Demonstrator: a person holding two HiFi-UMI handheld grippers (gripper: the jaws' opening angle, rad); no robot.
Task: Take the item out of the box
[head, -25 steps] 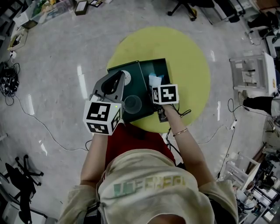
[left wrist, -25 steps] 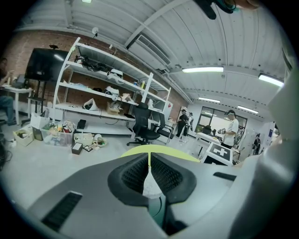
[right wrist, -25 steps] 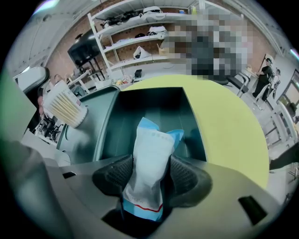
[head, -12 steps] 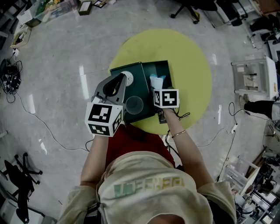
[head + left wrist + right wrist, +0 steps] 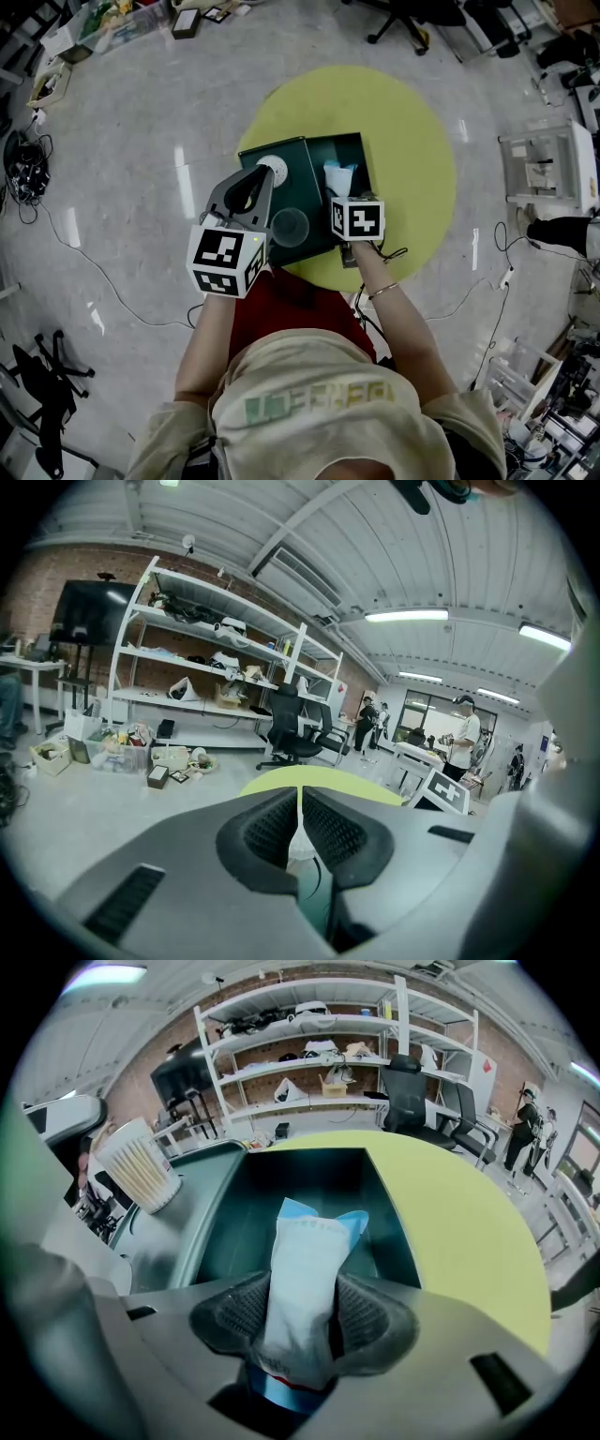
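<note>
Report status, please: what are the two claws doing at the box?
Right gripper jaws just closing, pads on the packet. Packet upright inside open box. Left gripper shut, off to the side. Nothing over the packet.

Place: an open-plan robotics lab or workshop.
Shelving: a white metal rack [image 5: 220, 663] loaded with gear stood against a brick wall [image 5: 42, 581], beyond the round yellow table [image 5: 412, 141].
Seating: wheeled office chairs [image 5: 289, 728] stood between the table and the rack.
Floor: cables [image 5: 21, 159] lay tangled left of the table.
</note>
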